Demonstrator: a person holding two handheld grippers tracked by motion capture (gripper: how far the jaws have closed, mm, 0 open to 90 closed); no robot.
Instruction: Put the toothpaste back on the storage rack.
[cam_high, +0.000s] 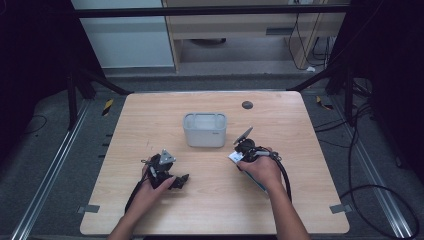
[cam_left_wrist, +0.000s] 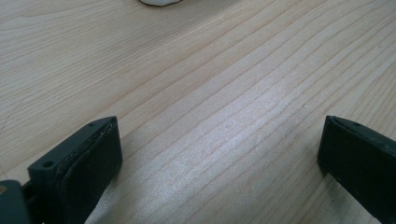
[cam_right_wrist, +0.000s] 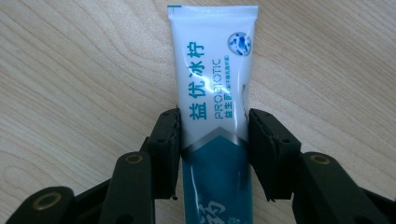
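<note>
A white and teal tube with teal lettering, a pale grey tub, light wood-grain table.

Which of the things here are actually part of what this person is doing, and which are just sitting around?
In use:
toothpaste tube, clamped in the right gripper
left gripper, open over the table

Possibly next, or idle:
grey tub
dark round spot on the table
</note>
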